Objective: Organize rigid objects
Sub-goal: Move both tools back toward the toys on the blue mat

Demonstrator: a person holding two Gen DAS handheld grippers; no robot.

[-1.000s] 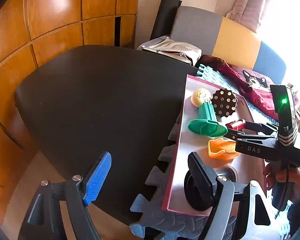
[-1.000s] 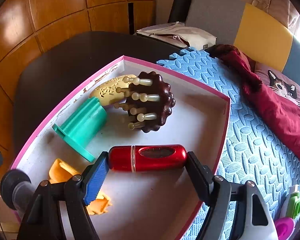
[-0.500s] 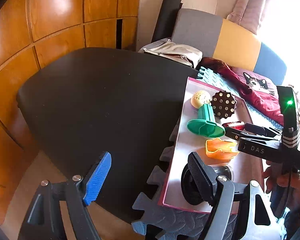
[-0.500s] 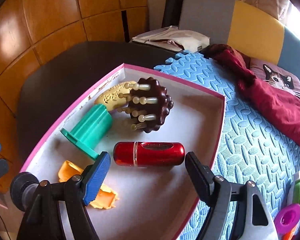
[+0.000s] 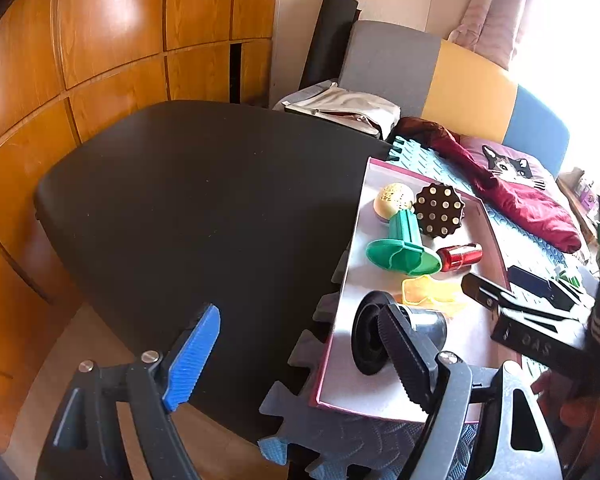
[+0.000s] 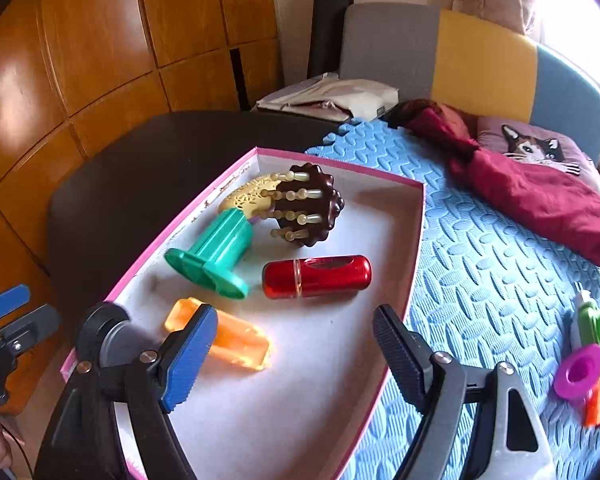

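The right hand-held gripper (image 6: 290, 354) is opening its jaws above the pink-rimmed box (image 6: 414, 248), grasping nothing; the red tube (image 6: 317, 277) is lying released on the box floor just beyond its fingertips, beside the green spool (image 6: 212, 256) and the brown spiked massager (image 6: 308, 208). The left hand-held gripper (image 5: 300, 354) is also opening, empty, hovering over the dark desk (image 5: 204, 200) at the box's near corner.

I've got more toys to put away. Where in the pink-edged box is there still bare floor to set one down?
The box is bare along its far right side, between the brown spiky massager and the right wall, and in the near right part, below the red tube. The left side is crowded: green piece, orange piece, black knob.
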